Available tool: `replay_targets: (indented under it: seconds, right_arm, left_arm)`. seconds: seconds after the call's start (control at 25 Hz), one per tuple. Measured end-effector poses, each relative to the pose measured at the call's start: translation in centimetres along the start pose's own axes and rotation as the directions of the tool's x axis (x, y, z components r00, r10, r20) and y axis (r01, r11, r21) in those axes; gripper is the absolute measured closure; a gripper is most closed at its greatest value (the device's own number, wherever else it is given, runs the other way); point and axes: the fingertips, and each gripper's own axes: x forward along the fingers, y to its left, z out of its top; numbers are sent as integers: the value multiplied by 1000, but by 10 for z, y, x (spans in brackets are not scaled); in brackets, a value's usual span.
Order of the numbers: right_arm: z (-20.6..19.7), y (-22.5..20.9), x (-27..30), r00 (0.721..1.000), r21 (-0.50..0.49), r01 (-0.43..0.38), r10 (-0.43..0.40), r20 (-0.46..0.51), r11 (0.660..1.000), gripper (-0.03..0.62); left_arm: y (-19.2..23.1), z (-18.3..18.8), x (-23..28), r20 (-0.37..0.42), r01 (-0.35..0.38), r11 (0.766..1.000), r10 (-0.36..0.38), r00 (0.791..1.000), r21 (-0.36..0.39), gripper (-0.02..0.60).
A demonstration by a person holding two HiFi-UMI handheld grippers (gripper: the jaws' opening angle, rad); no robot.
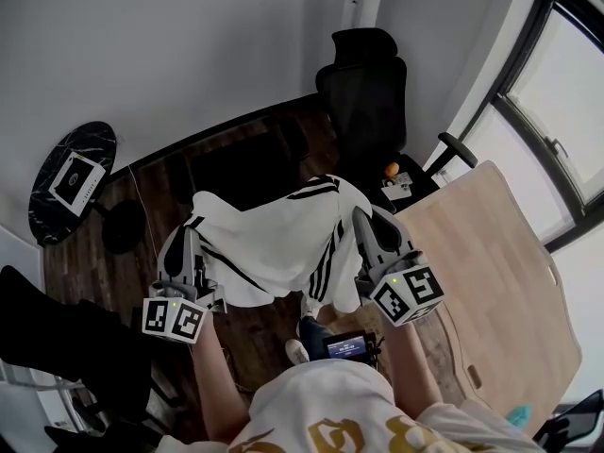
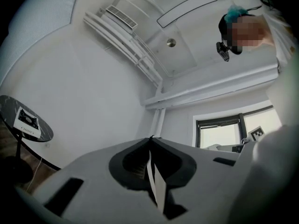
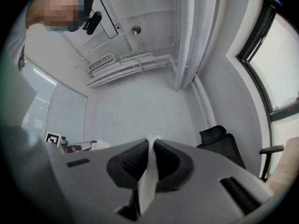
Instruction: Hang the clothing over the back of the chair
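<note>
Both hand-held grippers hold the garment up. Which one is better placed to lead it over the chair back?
Right, probably. The right hand-held gripper, shut on the white garment, sits nearer the black chair, which shows in its own view; the left hand-held gripper is farther off.

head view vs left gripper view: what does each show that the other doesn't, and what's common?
Head view only: the white garment with black stripes spread full width between the left gripper and the right gripper, the black high-backed office chair beyond it, and the light wooden tabletop.
Left gripper view only: the white ceiling air vent, and the left jaws shut on a thin fold of the garment.
Both: the round dark marble side table carrying a white box.
</note>
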Motion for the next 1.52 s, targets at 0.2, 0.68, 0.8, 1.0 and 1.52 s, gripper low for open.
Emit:
replay_targets:
  seconds: [0.2, 0.68, 0.8, 1.0, 1.52]
  right_arm:
    - [8, -6, 18, 1000, 10, -1, 1, 17, 1000, 572]
    - [40, -6, 88, 995, -48, -45, 49, 91, 998, 572]
    - [52, -13, 110, 993, -70, -38, 46, 108, 997, 572]
    - [60, -24, 143, 994, -124, 7, 7, 112, 992, 572]
    - [70, -28, 216, 994, -209, 2, 21, 107, 978, 572]
  left_arm:
    - [12, 7, 12, -35, -19, 998, 21, 999, 54, 549]
    - [43, 45, 71, 4, -38, 985, 38, 999, 169, 549]
    - [54, 54, 95, 21, -41, 981, 38, 999, 188, 549]
    - [68, 56, 125, -18, -60, 955, 68, 998, 291, 549]
    - [121, 60, 168, -35, -145, 939, 163, 986, 311, 549]
